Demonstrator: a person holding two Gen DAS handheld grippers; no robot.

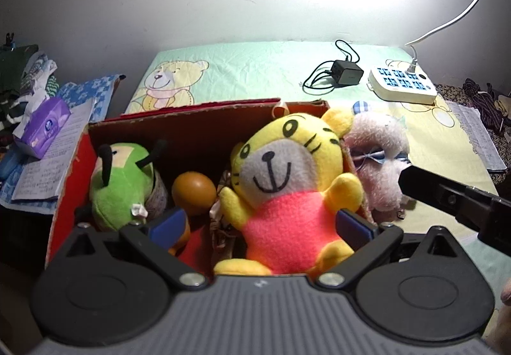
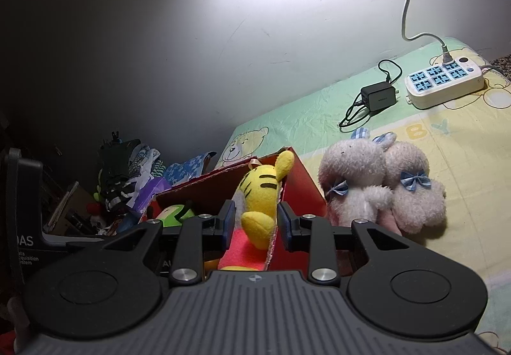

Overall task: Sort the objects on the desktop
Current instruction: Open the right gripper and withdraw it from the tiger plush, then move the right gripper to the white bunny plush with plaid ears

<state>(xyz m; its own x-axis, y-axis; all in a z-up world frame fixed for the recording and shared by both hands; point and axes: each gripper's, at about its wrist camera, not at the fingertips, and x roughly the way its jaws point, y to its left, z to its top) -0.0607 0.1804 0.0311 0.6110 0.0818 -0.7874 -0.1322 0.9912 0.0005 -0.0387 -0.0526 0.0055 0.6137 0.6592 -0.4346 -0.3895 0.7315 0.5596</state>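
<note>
bear-printed green and yellow cloth covers the worktop [image 1: 255,64] under a bright lamp glare on the grey wall. a red cardboard box [image 1: 198,128] sits at its near edge, holding a green bug plush [image 1: 121,185], an orange ball [image 1: 194,188] and a yellow tiger plush [image 1: 287,182] in a pink shirt, which leans against the box's right wall. the left gripper [image 1: 260,222] hangs over the box with its blue-padded fingers apart, either side of the tiger's body; contact is not clear. the right gripper [image 2: 255,224] has its pads spread around the tiger's raised yellow arm without clamping it. just outside the box on the right lie two pale pink bunny plushes [image 2: 383,189] with blue bows, touching each other. farther back rest a black charger [image 2: 377,96] with its cable and a white power strip [image 2: 444,80]. left of the box lie a purple tissue pack [image 1: 44,126] and a written notebook [image 1: 48,173].
</note>
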